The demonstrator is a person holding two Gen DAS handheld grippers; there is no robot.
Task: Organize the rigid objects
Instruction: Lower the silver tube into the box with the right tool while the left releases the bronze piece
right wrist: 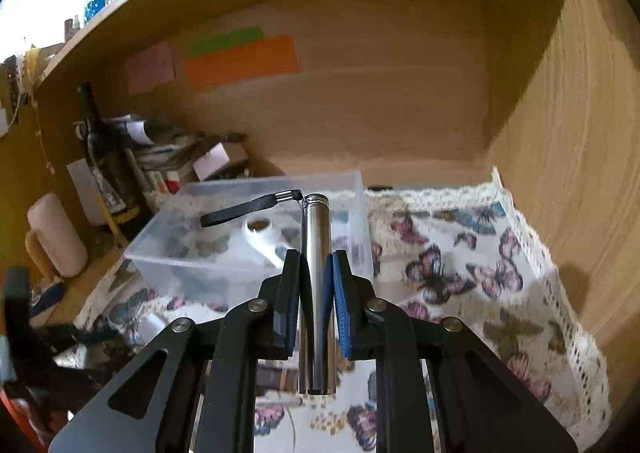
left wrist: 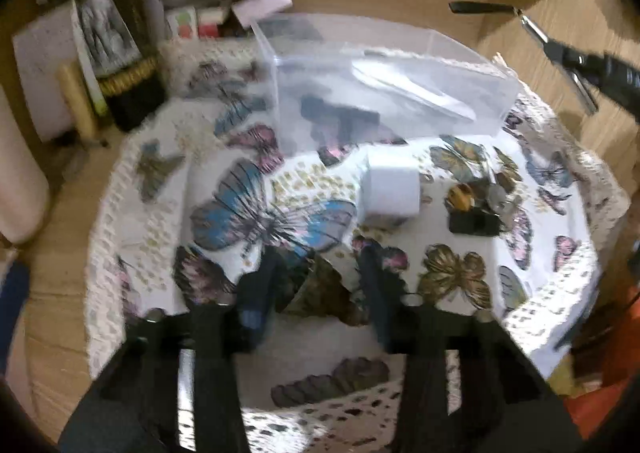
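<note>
1. Nearest in the left wrist view, the left tongs (left wrist: 320, 265) stand open over the butterfly-print cloth (left wrist: 256, 213), with nothing between the two dark fingers.
2. Just beyond them on the cloth sits a white cylindrical container (left wrist: 392, 189), and to its right a small cluster: a brown-and-yellow round piece (left wrist: 460, 197), some coins (left wrist: 502, 199) and a small black block (left wrist: 474, 223), all close together.
3. Farther off rests a clear plastic bin (left wrist: 384, 81) on the cloth, with dark items dimly seen through its wall; the blur keeps me from naming them.
4. At the far left, bottles and boxes (left wrist: 120, 53) crowd the wooden surface (left wrist: 60, 273) beside the cloth.
5. At the upper right, the metal flashlight (left wrist: 560, 57) shows in the air, its black wrist strap (left wrist: 480, 7) trailing left.
6. Closest in the right wrist view, the right tongs (right wrist: 318, 273) are clamped on the metal flashlight (right wrist: 316, 293), which points away along the fingers, its strap (right wrist: 248, 207) sticking out to the left from the far end.
7. That far end hangs above the clear plastic bin (right wrist: 248, 253), near its right wall; a white object (right wrist: 264, 237) lies inside.
8. Right of the bin the butterfly-print cloth (right wrist: 480, 273) runs to a lace edge against the wooden side wall (right wrist: 580, 173).
9. Coloured paper notes (right wrist: 240, 57) are stuck on the back panel, and a dark bottle (right wrist: 104, 157) stands at the far left.
</note>
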